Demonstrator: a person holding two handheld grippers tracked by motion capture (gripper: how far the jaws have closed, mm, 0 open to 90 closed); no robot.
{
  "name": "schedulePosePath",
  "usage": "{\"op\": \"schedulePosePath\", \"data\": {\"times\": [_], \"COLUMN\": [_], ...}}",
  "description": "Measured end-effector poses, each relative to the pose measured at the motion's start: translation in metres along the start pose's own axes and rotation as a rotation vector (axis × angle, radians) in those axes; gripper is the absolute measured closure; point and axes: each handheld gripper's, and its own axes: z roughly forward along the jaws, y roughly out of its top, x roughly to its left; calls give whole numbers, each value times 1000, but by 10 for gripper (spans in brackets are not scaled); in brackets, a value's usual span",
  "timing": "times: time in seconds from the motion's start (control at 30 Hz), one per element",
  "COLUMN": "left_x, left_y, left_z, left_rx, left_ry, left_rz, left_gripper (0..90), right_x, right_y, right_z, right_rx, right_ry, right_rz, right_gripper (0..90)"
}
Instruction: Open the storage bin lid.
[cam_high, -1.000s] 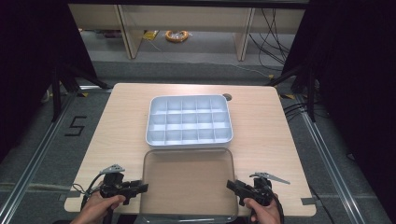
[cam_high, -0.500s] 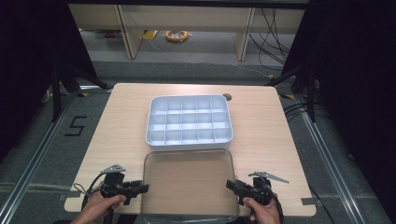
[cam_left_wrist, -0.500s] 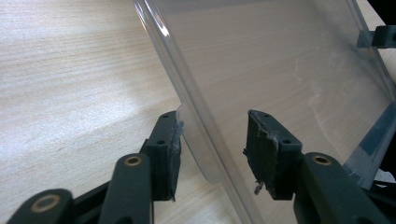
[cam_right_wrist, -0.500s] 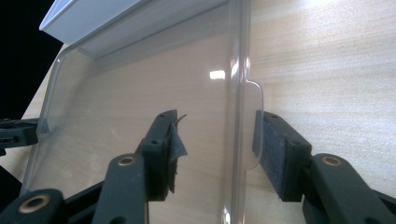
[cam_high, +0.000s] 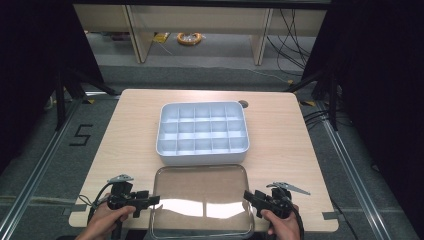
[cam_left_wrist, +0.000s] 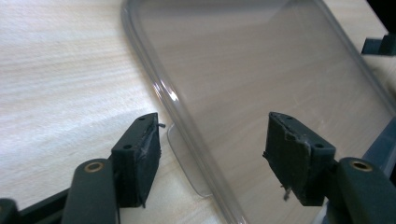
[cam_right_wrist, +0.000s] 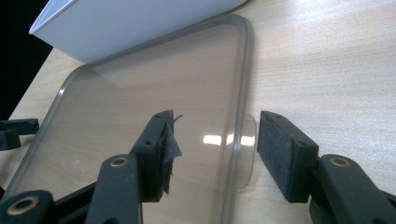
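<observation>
A clear plastic lid (cam_high: 202, 200) lies flat on the wooden table near its front edge. Behind it stands a white box (cam_high: 202, 159) with many empty compartments. My left gripper (cam_high: 154, 200) is at the lid's left edge and my right gripper (cam_high: 248, 196) at its right edge. In the left gripper view the jaws (cam_left_wrist: 215, 158) straddle the lid's rim (cam_left_wrist: 187, 126) and a small tab without touching them. In the right gripper view the jaws (cam_right_wrist: 222, 154) likewise straddle the rim (cam_right_wrist: 240, 140), pads clear of it. Both pairs of jaws have just been opening.
The table (cam_high: 135, 130) has bare wood on both sides of the box and a cable hole (cam_high: 243, 104) at the back. The box's white wall (cam_right_wrist: 116, 23) rises just beyond the lid. Dark curtains and metal floor rails flank the table.
Hands, lid and box stay where they were. Any widening of the jaws is too small to make out in the high view.
</observation>
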Motion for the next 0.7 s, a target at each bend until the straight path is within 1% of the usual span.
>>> {"op": "schedulePosePath", "data": {"times": [0.03, 0.07, 0.1, 0.13, 0.17, 0.2, 0.23, 0.27, 0.33, 0.37, 0.43, 0.47, 0.5, 0.53, 0.57, 0.63, 0.67, 0.7], "left_x": [1, 1, 2, 2, 2, 1, 1, 0, -2, -2, -2, -2, -2, -1, -1, -2, -2, -2], "left_y": [0, 0, 0, 1, 1, 1, 1, 1, 1, 1, 2, 2, 2, 2, 2, 2, 2, 2], "left_z": [-1, -2, -2, -3, -3, -3, -3, -3, -3, -3, -4, -4, -4, -4, -4, -4, -4, -5], "left_rx": [-3, -10, -9, -11, -11, -14, -14, -17, -30, -35, -35, -37, -39, -40, -40, -47, -53, -55], "left_ry": [4, 4, 6, 7, 7, 5, 5, 9, 8, 7, 9, 8, 7, 7, 7, 4, 2, -2], "left_rz": [-2, -7, -7, -7, -7, 5, 5, 11, 24, 34, 52, 50, 46, 45, 45, 41, 40, 43], "left_gripper": [349, 348, 346, 345, 343, 341, 337, 332, 328, 325, 314, 311, 308, 300, 295, 289, 283, 277], "right_x": [-1, 3, 4, 3, -1, 0, -1, 2, 2, 2, 3, 4, 4, 5, 5, 4, 2, 5], "right_y": [0, 0, 1, 1, 1, 1, 2, 2, 3, 3, 4, 4, 4, 5, 5, 5, 6, 6], "right_z": [1, 1, -2, -1, 0, 0, 0, -1, -2, -1, -3, -3, -3, -4, -4, -3, -3, -5], "right_rx": [-11, -16, 1, -8, -18, -19, -23, -24, -23, -29, -38, -32, -30, -21, -21, -30, -42, -33], "right_ry": [-9, -6, 4, 5, 0, 11, 6, 10, 16, 10, 9, 9, 16, 17, 17, 12, 2, 10], "right_rz": [-3, 44, 57, 48, -5, 5, -9, 23, 22, 7, 13, 16, 7, 41, 41, 20, -21, 17], "right_gripper": [467, 465, 463, 460, 456, 452, 444, 432, 421, 407, 386, 379, 375, 361, 361, 349, 341, 335]}}
